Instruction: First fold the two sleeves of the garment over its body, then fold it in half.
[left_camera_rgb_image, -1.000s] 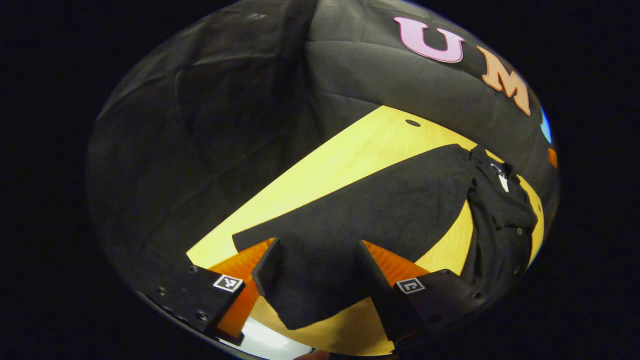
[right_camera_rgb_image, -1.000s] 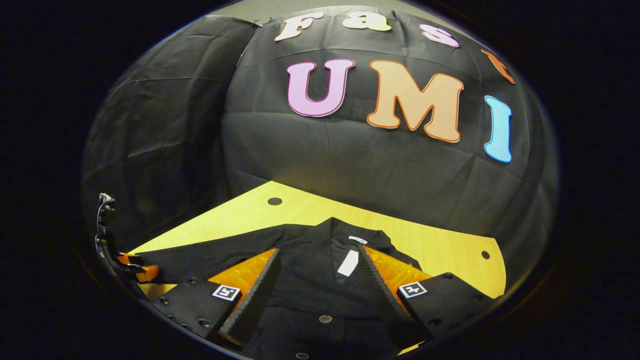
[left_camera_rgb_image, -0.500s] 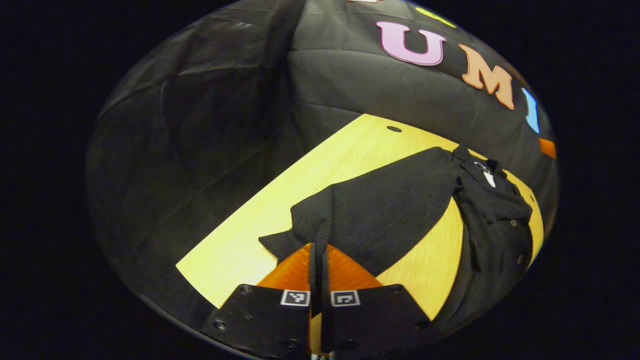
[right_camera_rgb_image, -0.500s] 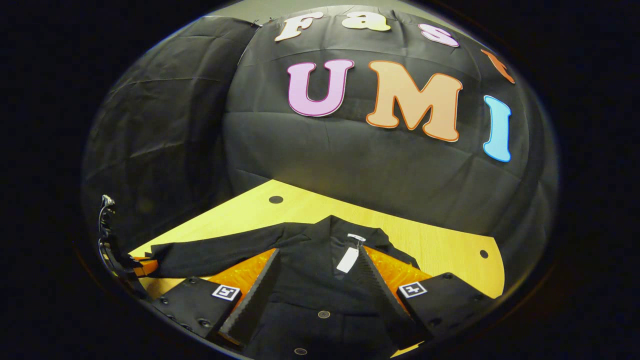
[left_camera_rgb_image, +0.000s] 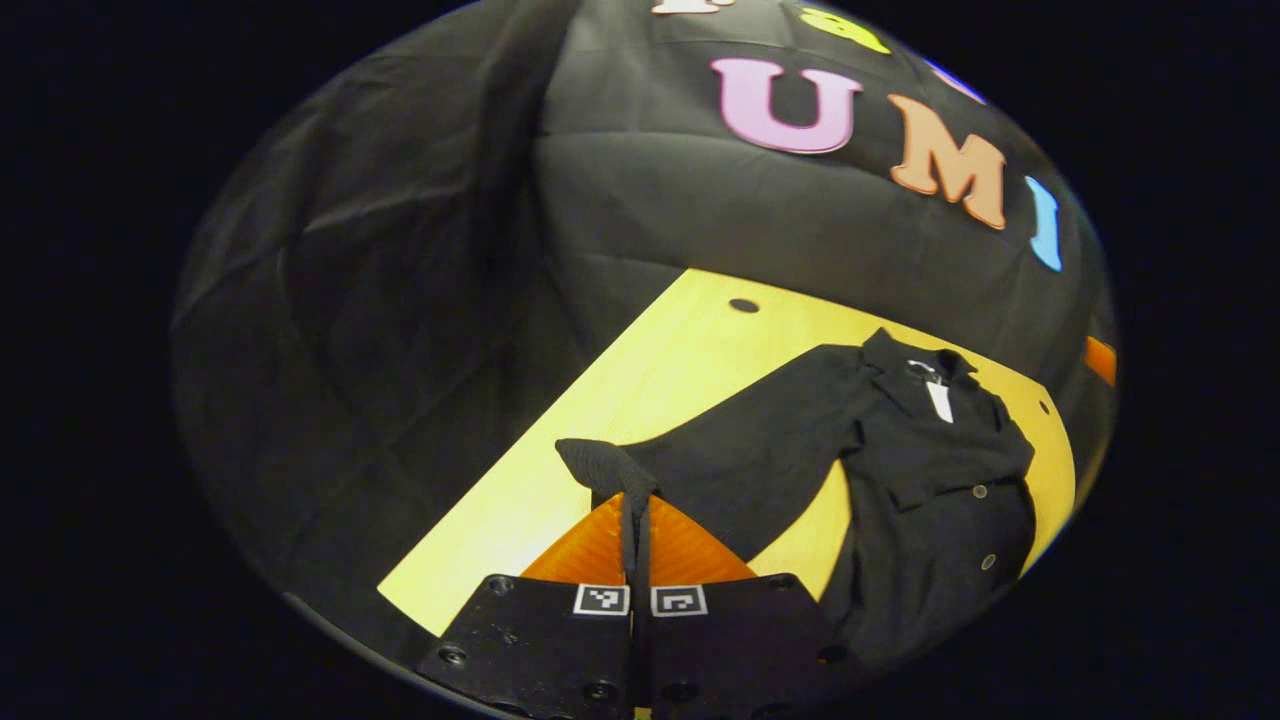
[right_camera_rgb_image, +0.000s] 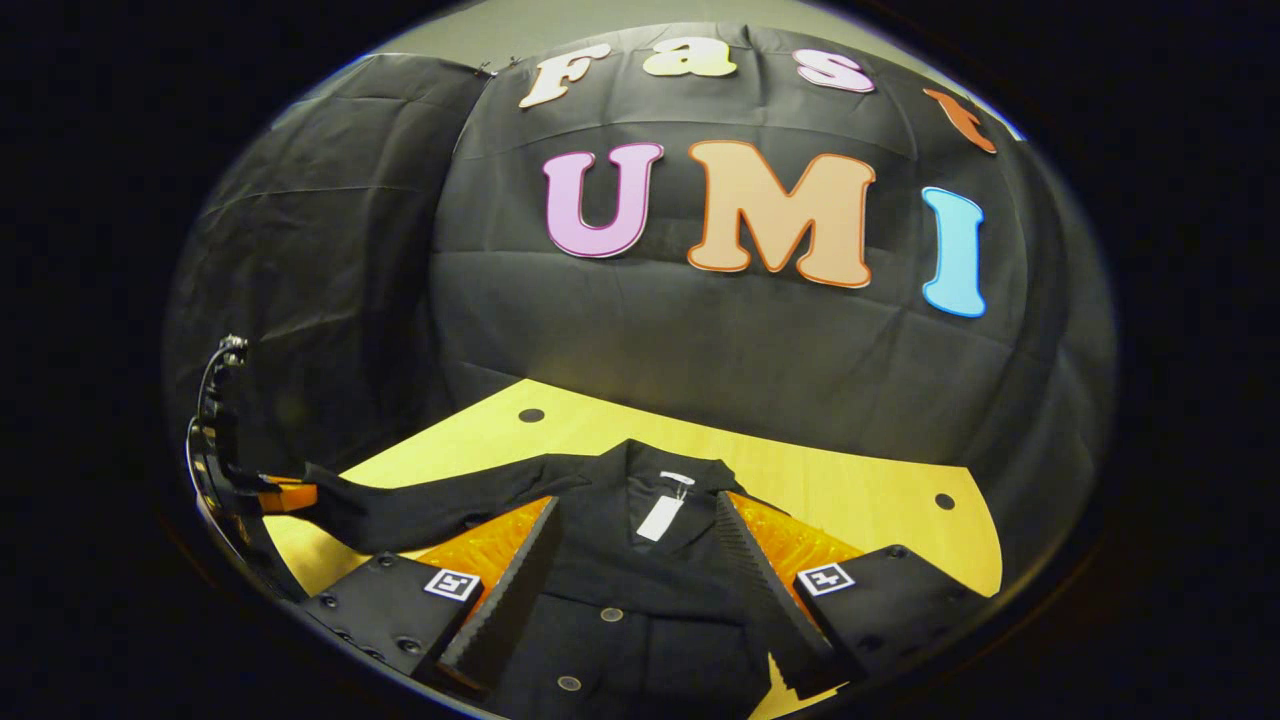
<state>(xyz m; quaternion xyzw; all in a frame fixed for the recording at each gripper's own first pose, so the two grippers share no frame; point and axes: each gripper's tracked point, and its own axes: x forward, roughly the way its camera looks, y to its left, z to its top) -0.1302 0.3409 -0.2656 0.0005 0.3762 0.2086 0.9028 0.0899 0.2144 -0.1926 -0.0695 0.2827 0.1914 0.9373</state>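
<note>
**Left gripper pinches the sleeve end; right gripper spread above the shirt body**

In the left gripper view we see the left gripper with its fingers pressed together on the cuff end of the sleeve, which bunches up just past the fingertips. From there the sleeve runs away across the yellow wooden table to the shoulder of the black garment. The garment lies on the table front up, its collar and a white tag at the far end and small buttons down the front.

In the right gripper view the right gripper has its fingers spread wide, with the garment's body between and below them. We cannot tell whether they touch the cloth. At the left edge of this view the left gripper appears again, holding the sleeve end lifted off the table.
</note>
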